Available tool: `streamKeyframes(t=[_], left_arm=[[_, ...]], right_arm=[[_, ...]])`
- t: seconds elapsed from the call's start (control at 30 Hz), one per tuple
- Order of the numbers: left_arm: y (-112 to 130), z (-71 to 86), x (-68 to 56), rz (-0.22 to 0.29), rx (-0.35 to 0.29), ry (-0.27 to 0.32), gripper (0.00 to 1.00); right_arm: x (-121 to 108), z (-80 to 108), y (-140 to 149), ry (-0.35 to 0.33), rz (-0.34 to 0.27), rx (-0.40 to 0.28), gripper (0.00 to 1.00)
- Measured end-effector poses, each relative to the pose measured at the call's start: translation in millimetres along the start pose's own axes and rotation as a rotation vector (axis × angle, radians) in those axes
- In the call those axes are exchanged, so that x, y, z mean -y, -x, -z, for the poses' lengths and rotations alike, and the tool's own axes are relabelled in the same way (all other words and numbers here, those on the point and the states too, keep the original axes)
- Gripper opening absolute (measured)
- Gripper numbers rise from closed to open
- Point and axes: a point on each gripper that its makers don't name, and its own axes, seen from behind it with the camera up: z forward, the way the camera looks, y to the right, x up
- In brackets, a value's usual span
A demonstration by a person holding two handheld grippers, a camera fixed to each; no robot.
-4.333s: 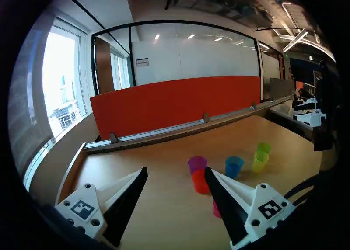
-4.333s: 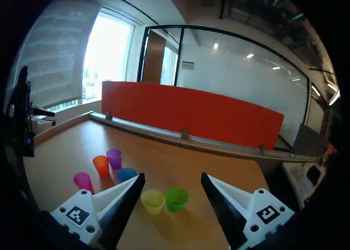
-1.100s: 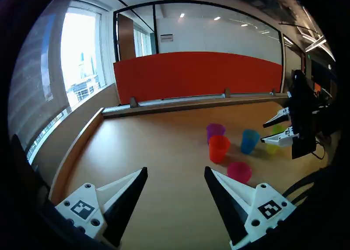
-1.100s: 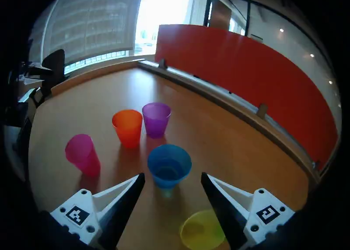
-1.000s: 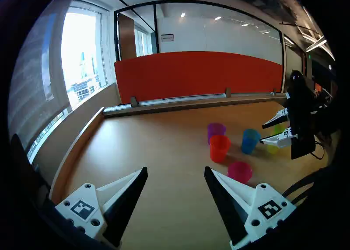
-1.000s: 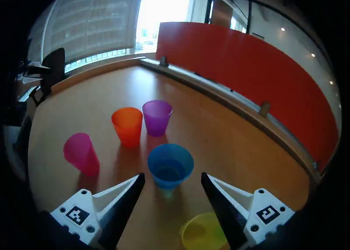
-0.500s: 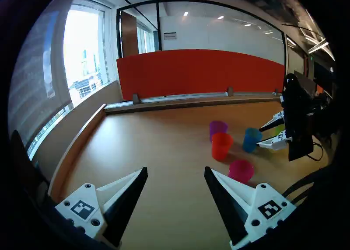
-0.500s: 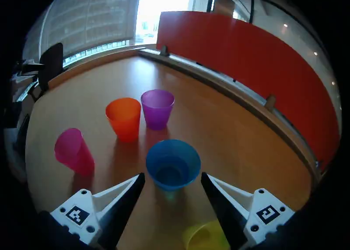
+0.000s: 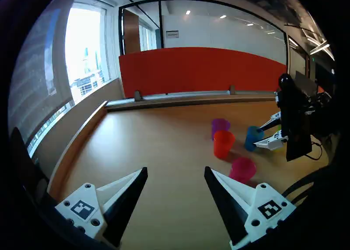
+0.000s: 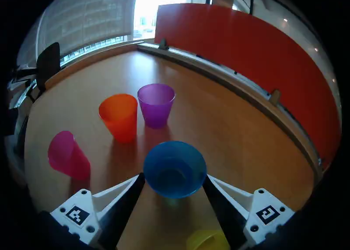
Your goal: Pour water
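My right gripper (image 10: pixel 173 175) stands spread wide. The translucent blue plastic cup (image 10: pixel 175 169) sits between its jaws at lower centre, upright on the wooden table (image 10: pixel 245 136). My left gripper (image 9: pixel 175 173) is equally wide and holds nothing. Black-and-white square code markers (image 10: pixel 77 216) are fixed on the jaws. The white wall sign (image 9: pixel 172 34), top centre, is too small to read.

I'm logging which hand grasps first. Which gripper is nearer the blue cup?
Right. The right gripper has the blue cup between its open fingers; the left gripper hangs well back.

The left claw (image 9: pixel 175 168) has 2 white, black-lined fingers.
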Motion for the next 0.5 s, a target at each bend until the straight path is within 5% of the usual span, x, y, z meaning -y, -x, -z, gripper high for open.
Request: streamKeyframes(t=[0.5], left_arm=[[3.5, -1.3, -0.4, 0.001, 0.006, -0.001, 0.96]], right_arm=[[0.5, -7.7, 5.4, -0.002, -0.044, -0.001, 0.90]])
